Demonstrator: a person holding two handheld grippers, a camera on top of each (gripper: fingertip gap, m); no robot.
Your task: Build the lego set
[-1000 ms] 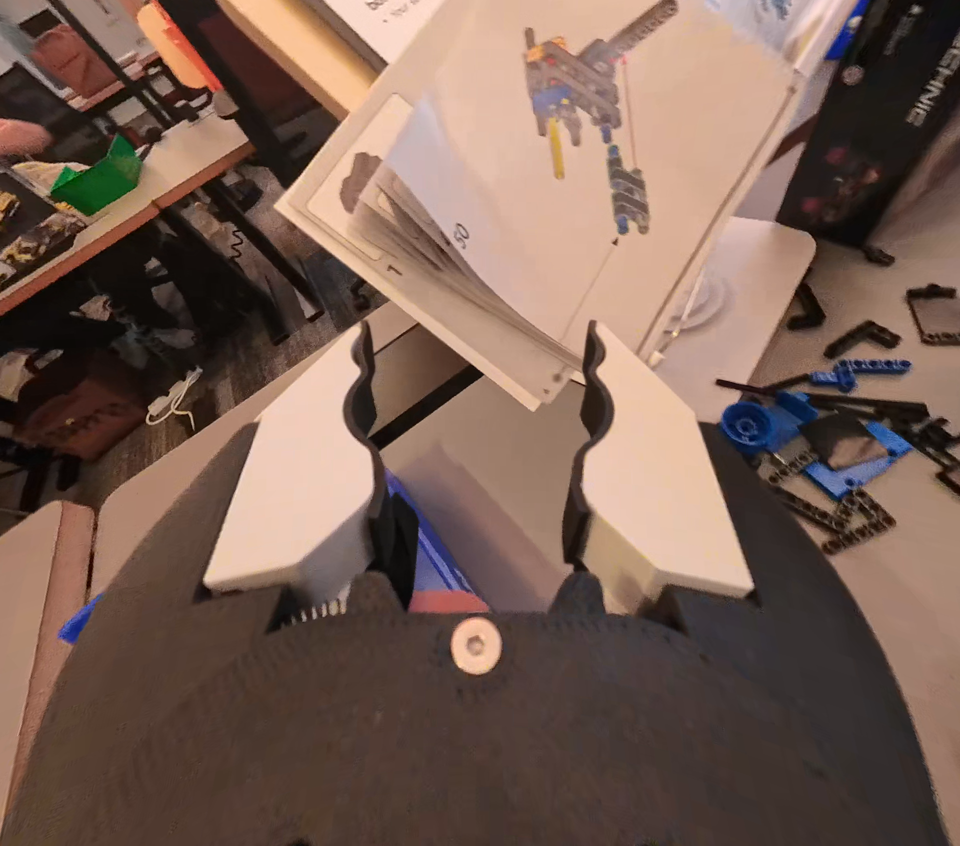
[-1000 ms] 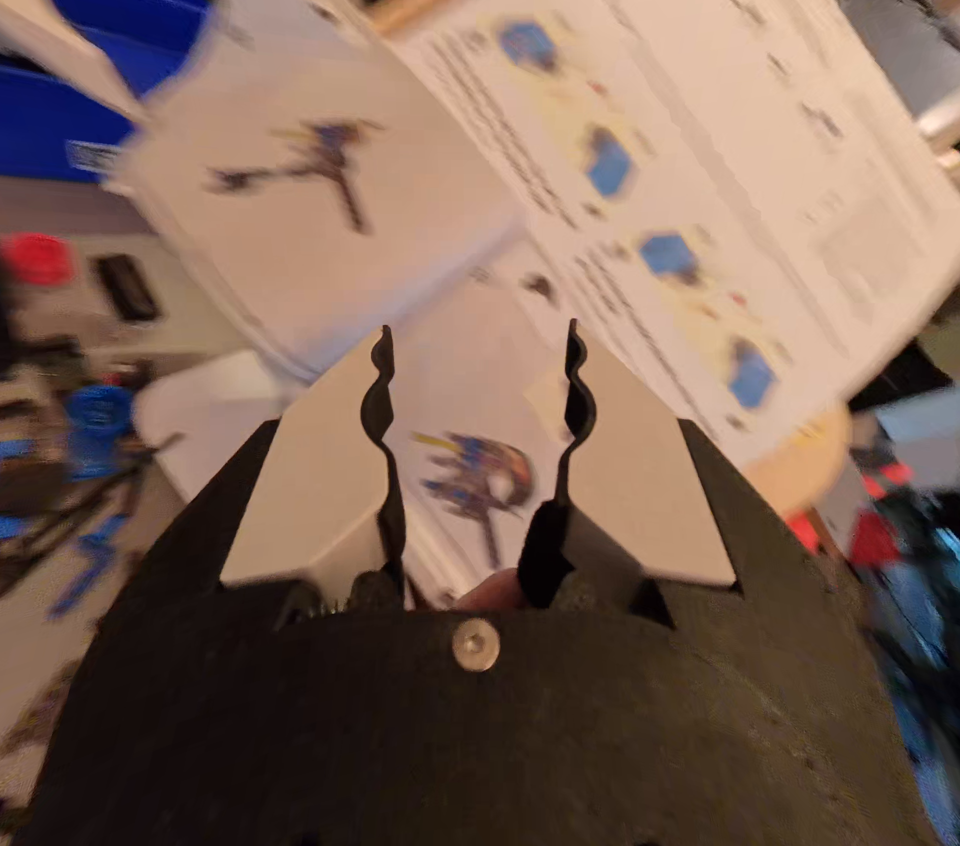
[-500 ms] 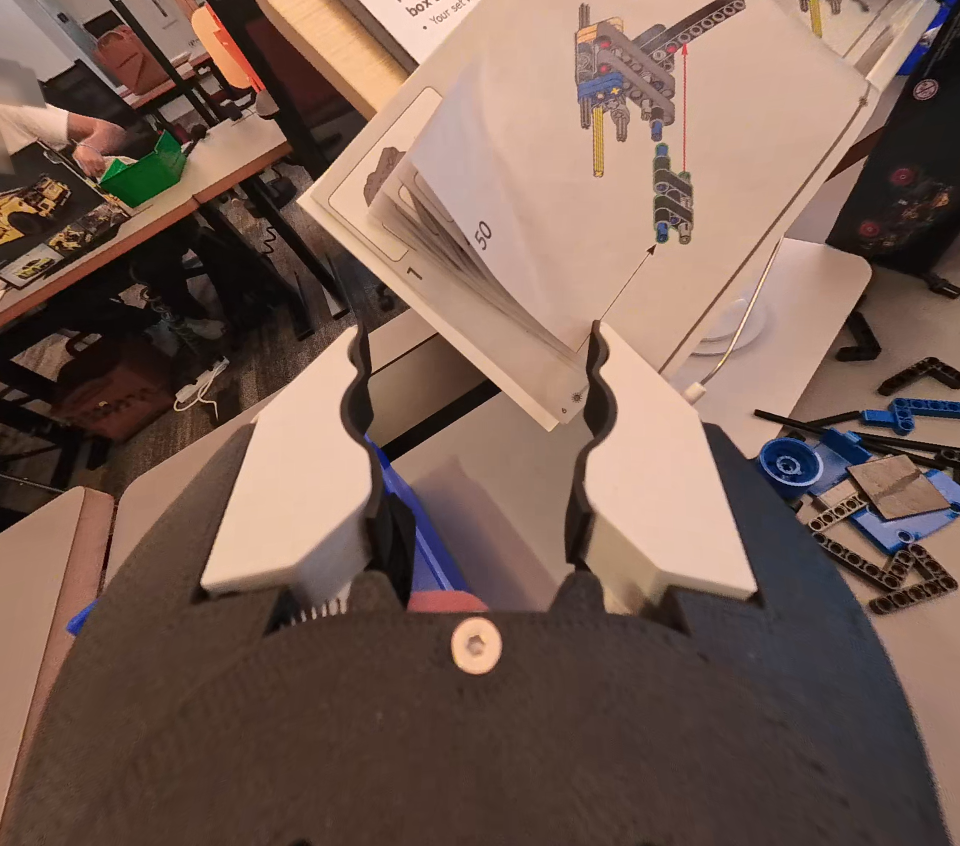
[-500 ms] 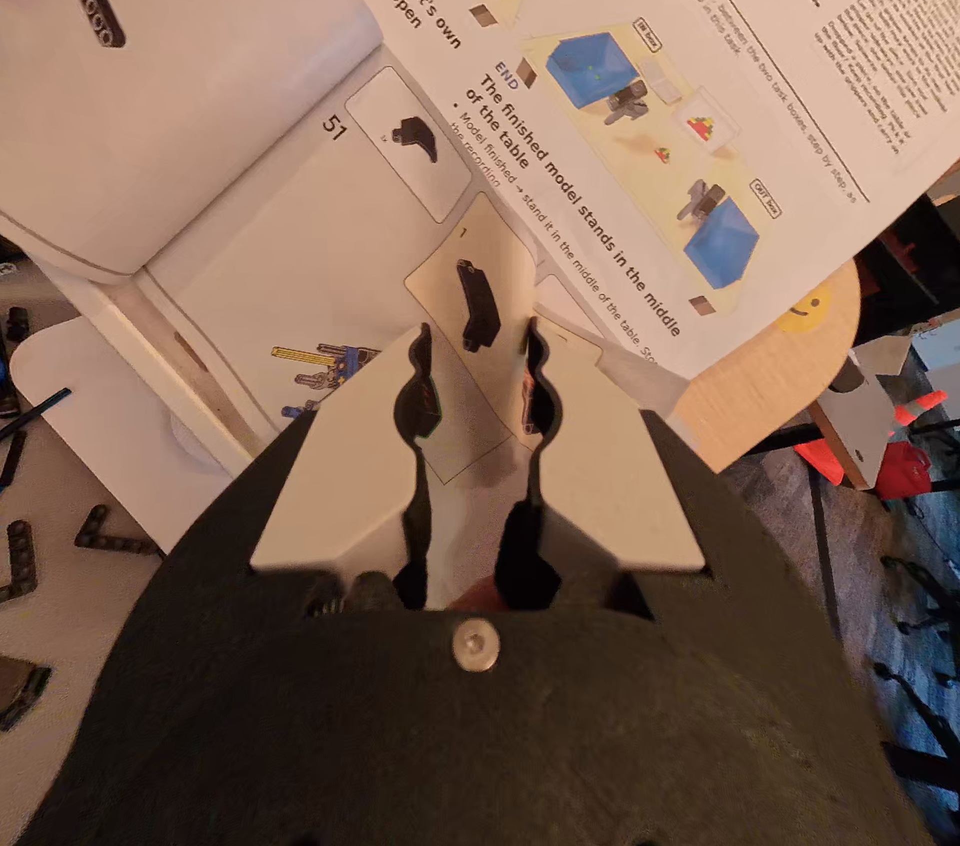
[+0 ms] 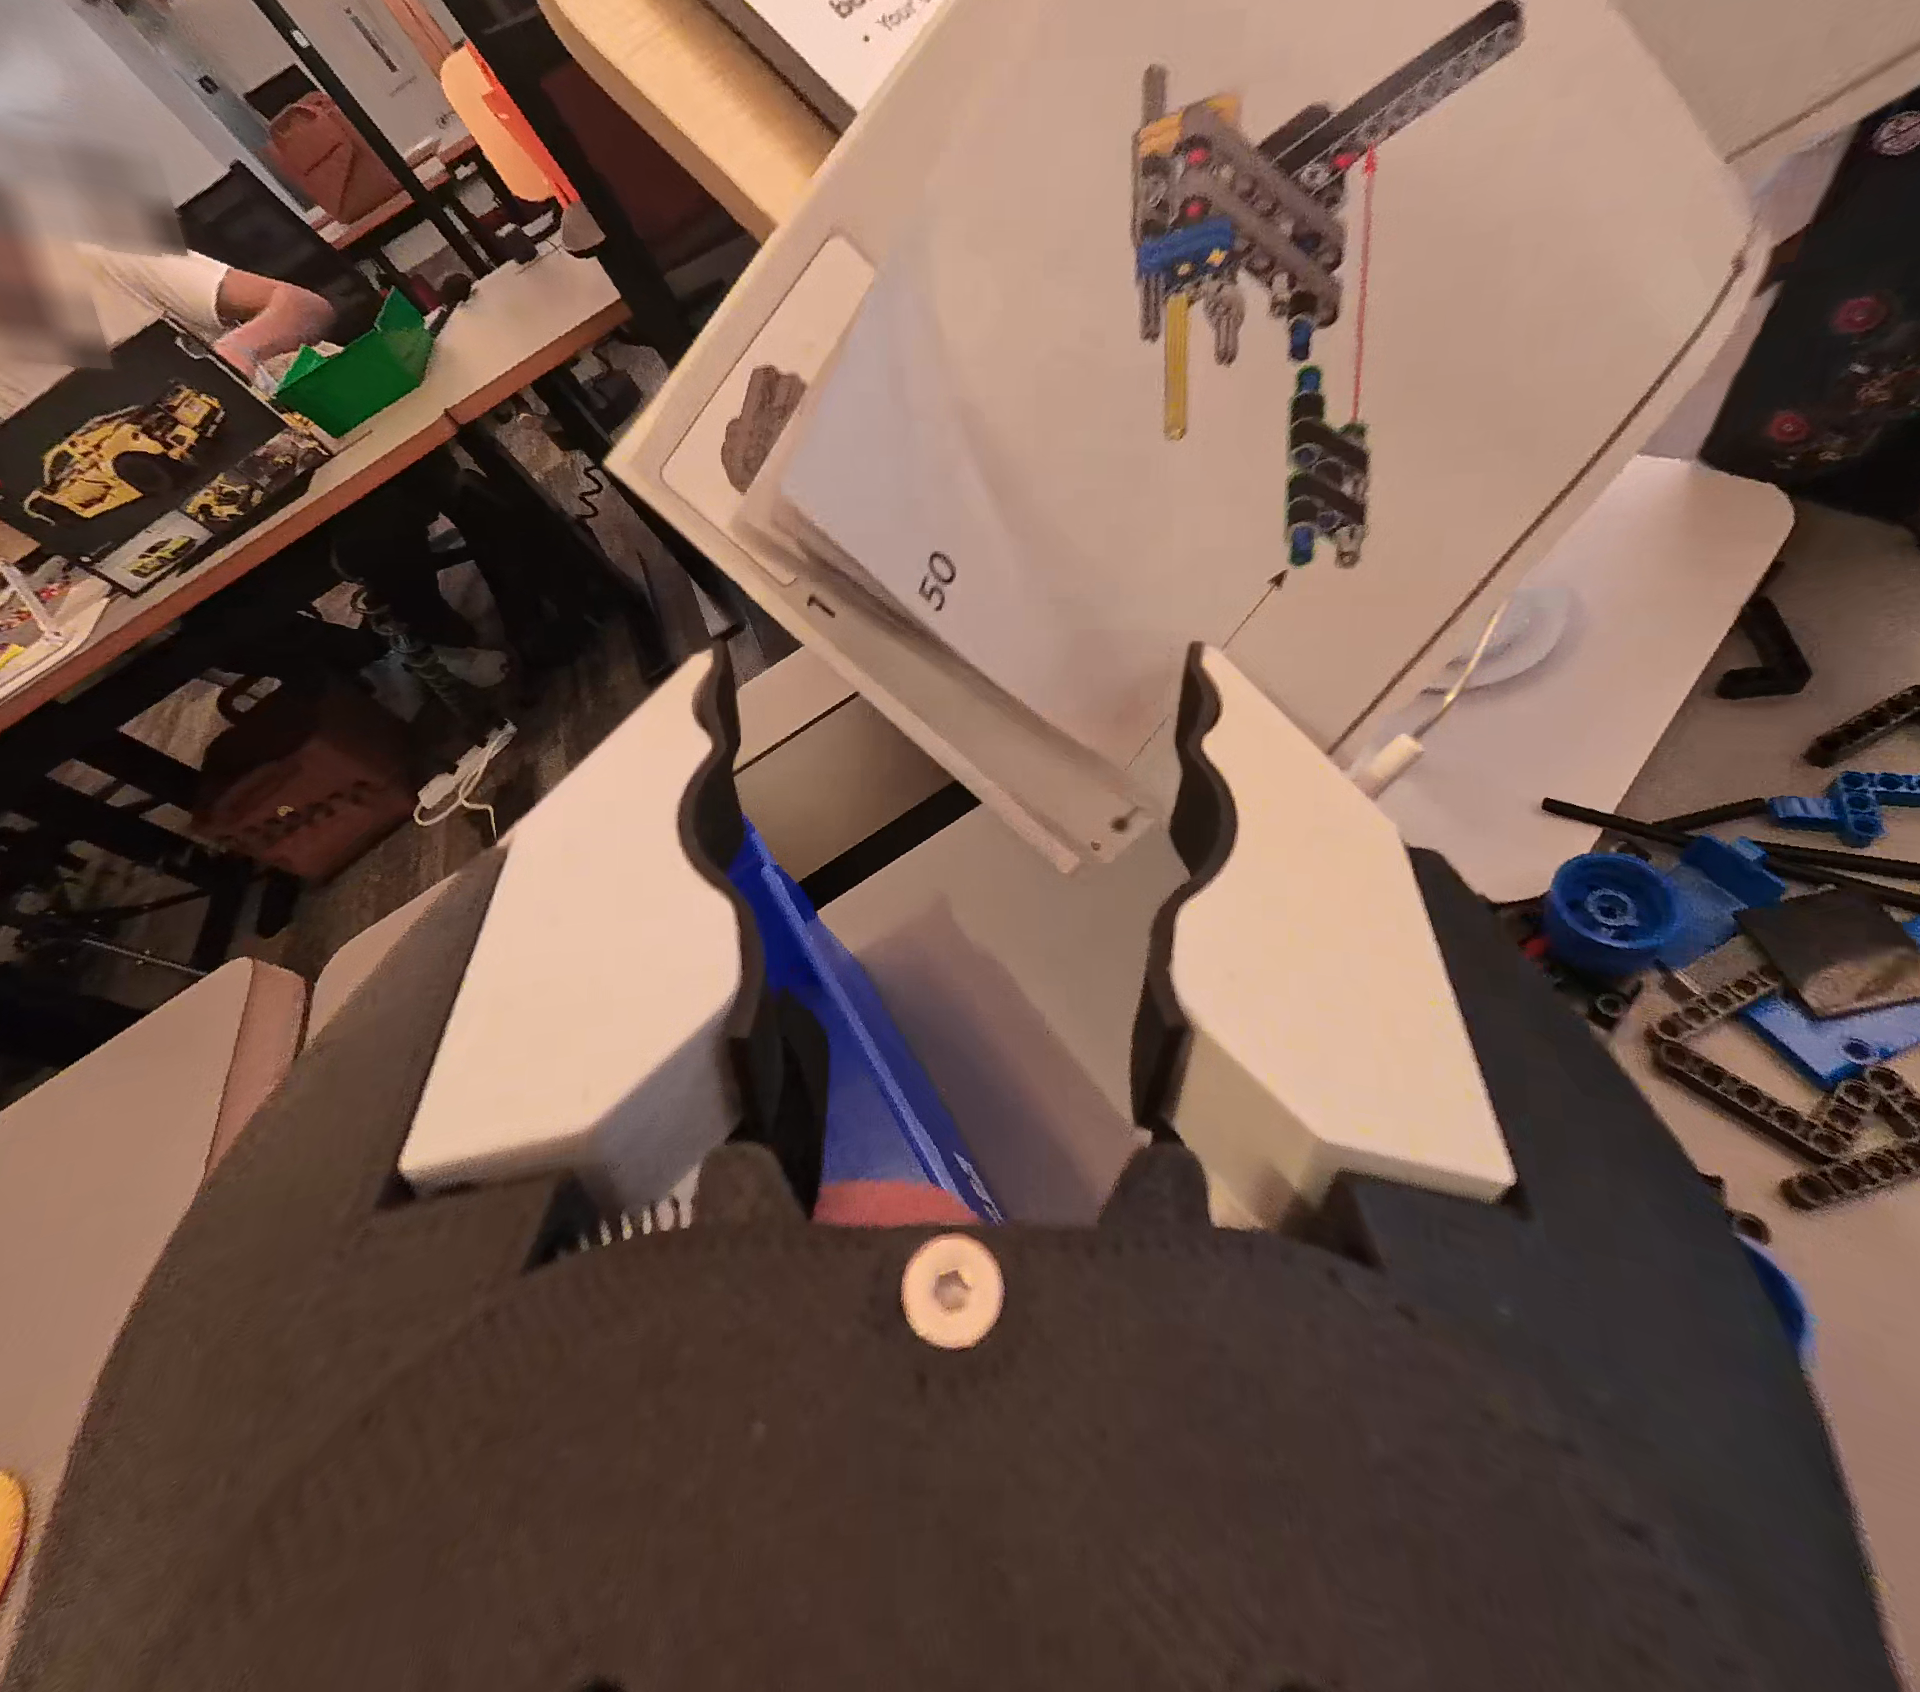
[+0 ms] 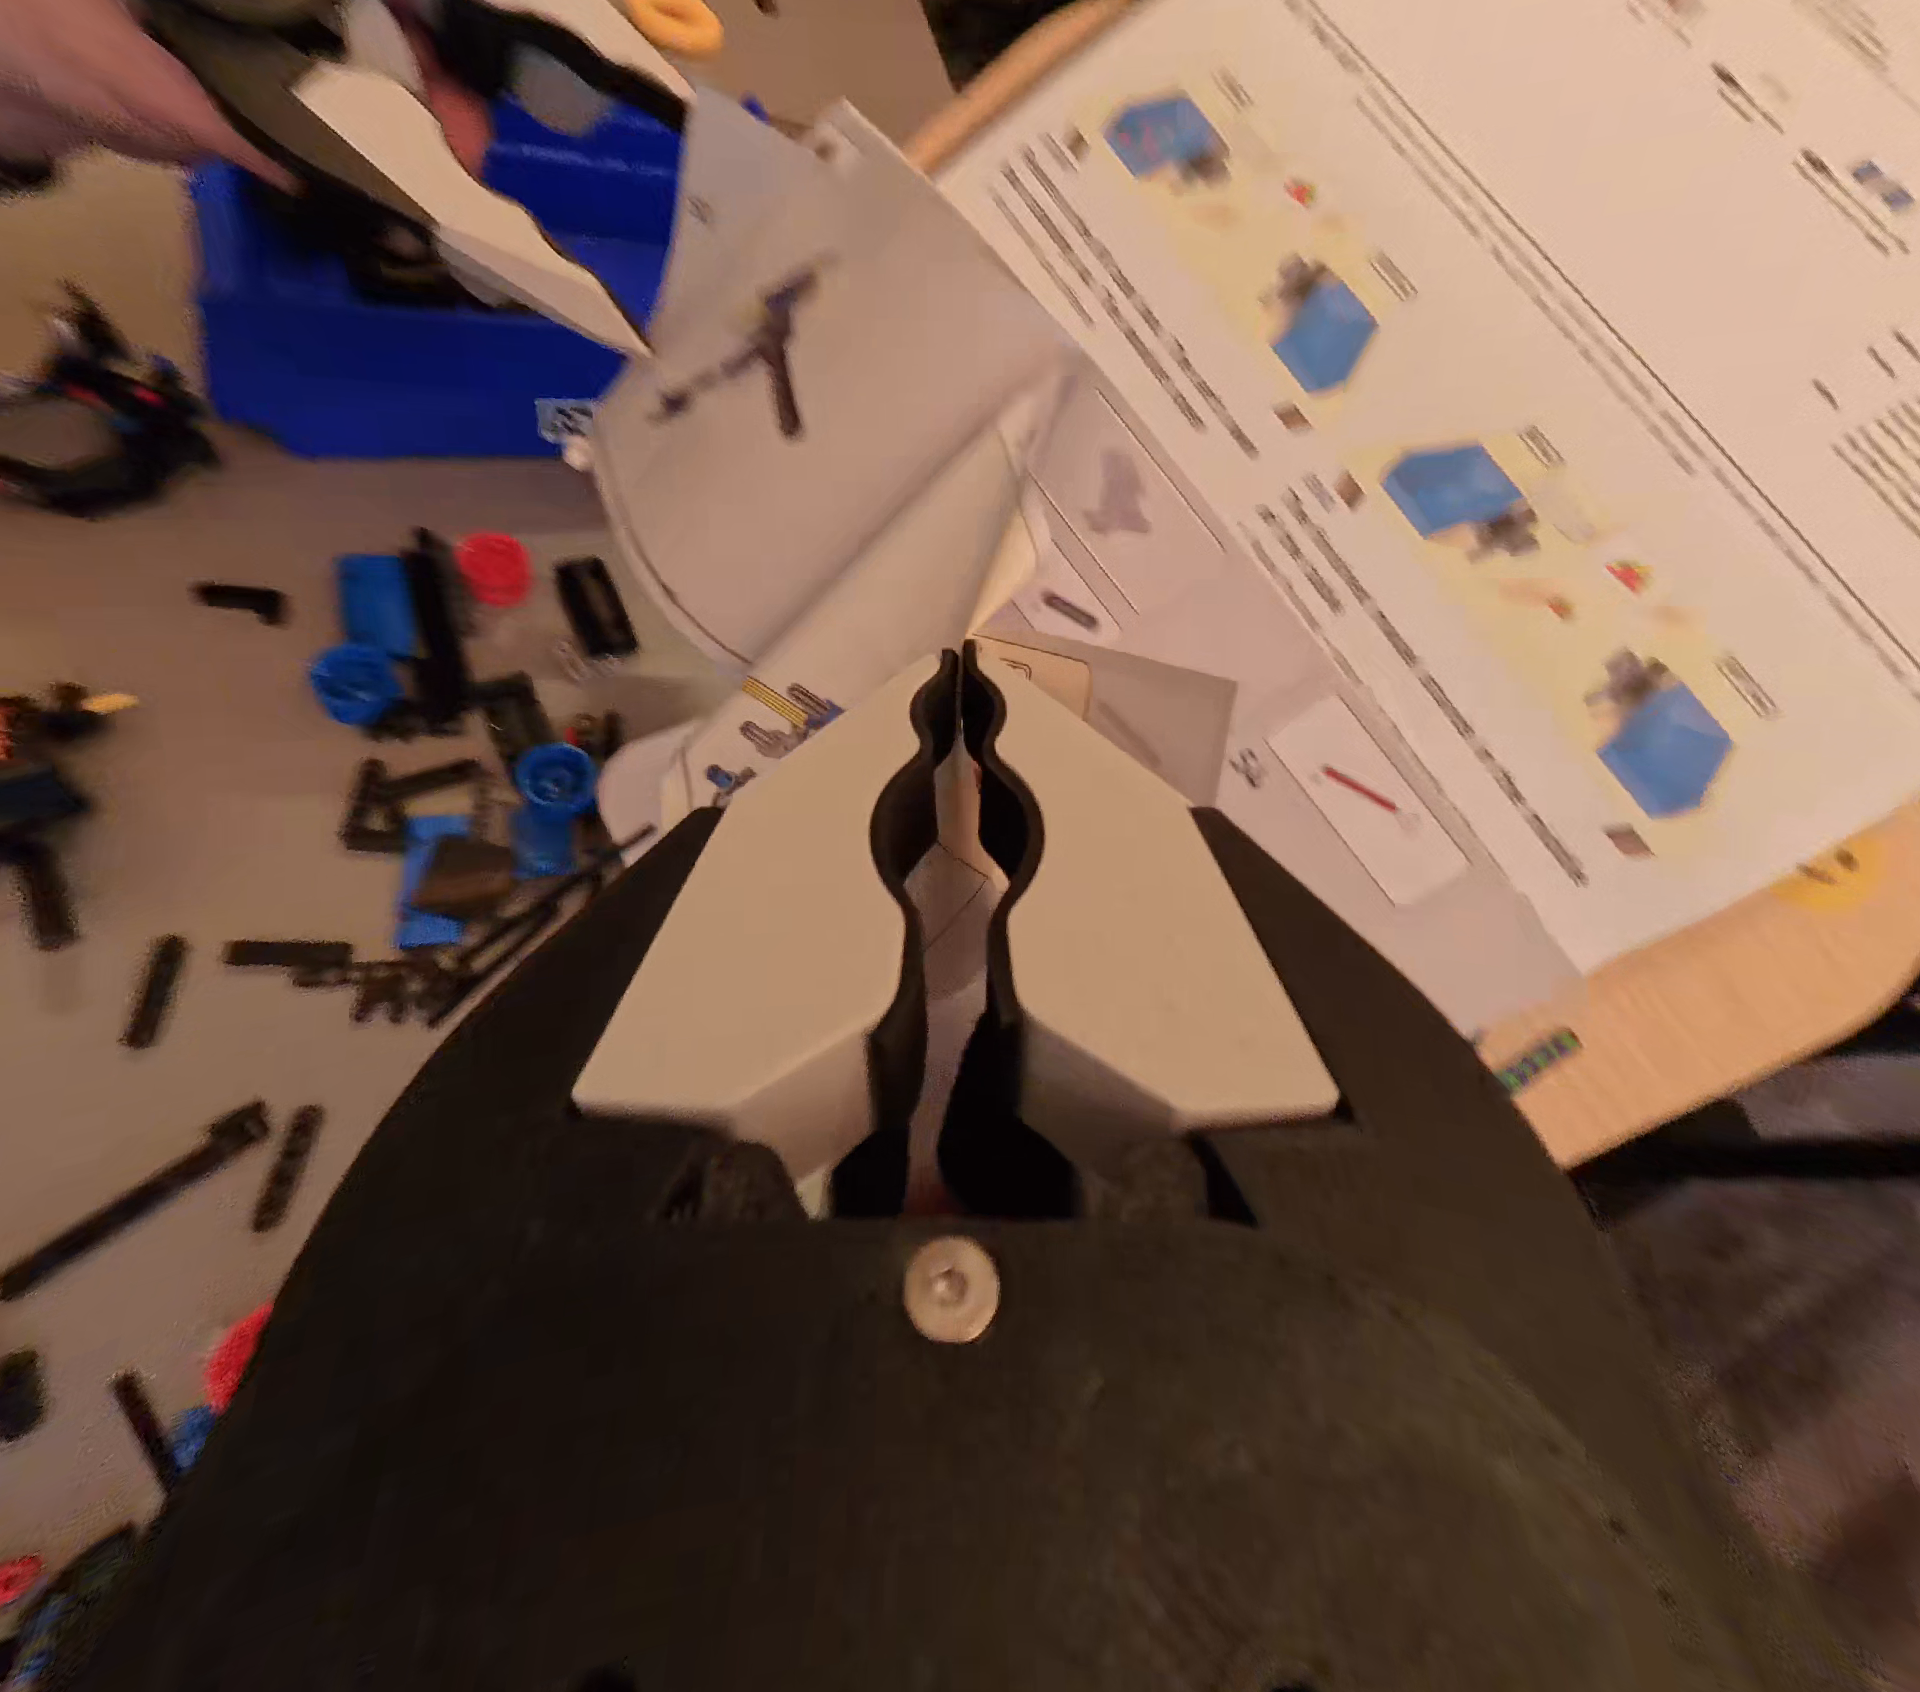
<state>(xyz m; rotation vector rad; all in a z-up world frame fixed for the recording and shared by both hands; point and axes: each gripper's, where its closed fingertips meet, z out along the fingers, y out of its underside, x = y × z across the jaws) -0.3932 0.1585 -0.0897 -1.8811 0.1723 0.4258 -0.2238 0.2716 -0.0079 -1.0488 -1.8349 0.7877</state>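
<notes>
Right claw (image 6: 958, 666) is clenched on a page of the instruction booklet (image 6: 821, 458), its wavy tips nearly touching with the paper pinched between them. Left claw (image 5: 954, 676) is released, jaws wide apart, just below the booklet's lower edge. Loose blue and black lego pieces (image 5: 1766, 967) lie scattered on the desk (image 6: 260, 759), beside a blue bin (image 6: 405, 375).

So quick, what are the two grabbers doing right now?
Left gripper: open, holding nothing, its tips at the lower edge of the booklet.
Right gripper: closed on a page of the booklet.
</notes>
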